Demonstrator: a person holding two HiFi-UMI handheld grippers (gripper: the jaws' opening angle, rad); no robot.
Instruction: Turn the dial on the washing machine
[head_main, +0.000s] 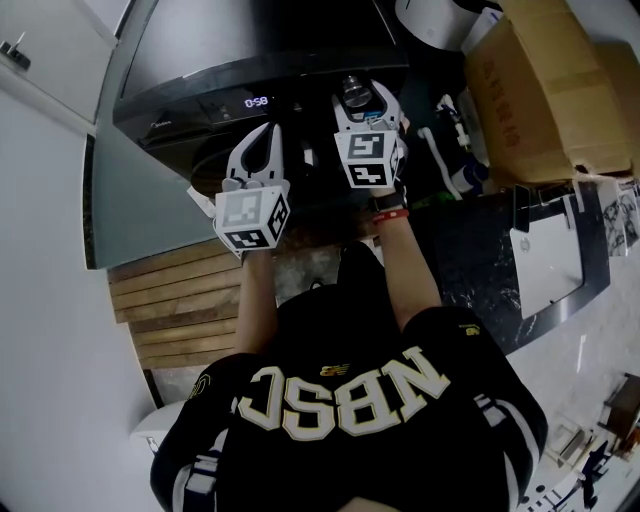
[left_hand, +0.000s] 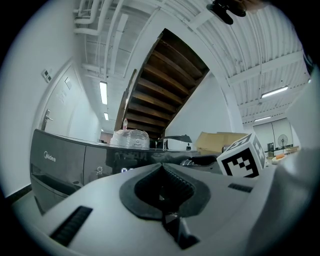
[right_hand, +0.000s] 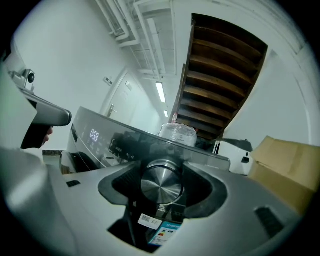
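Observation:
The dark washing machine (head_main: 200, 95) stands in front of me, its display (head_main: 256, 102) lit. Its round metal dial (head_main: 352, 88) sits on the control panel to the right of the display. My right gripper (head_main: 362, 98) is level at the panel, its dark pads closed on both sides of the dial (right_hand: 161, 186). In the right gripper view the dial fills the gap between the pads (right_hand: 120, 185), with the display (right_hand: 94, 135) off to the left. My left gripper (head_main: 268, 130) hangs to the left, in front of the machine, holding nothing. In its own view, the left gripper (left_hand: 161, 167) has its tips together.
A plastic-wrapped bundle (right_hand: 177, 134) sits on top of the machine. A cardboard box (head_main: 545, 90) stands to the right, beside a dark marble counter (head_main: 480, 260). Wooden slats (head_main: 175, 300) lie on the floor at the left. A wooden stair (left_hand: 165, 85) runs overhead.

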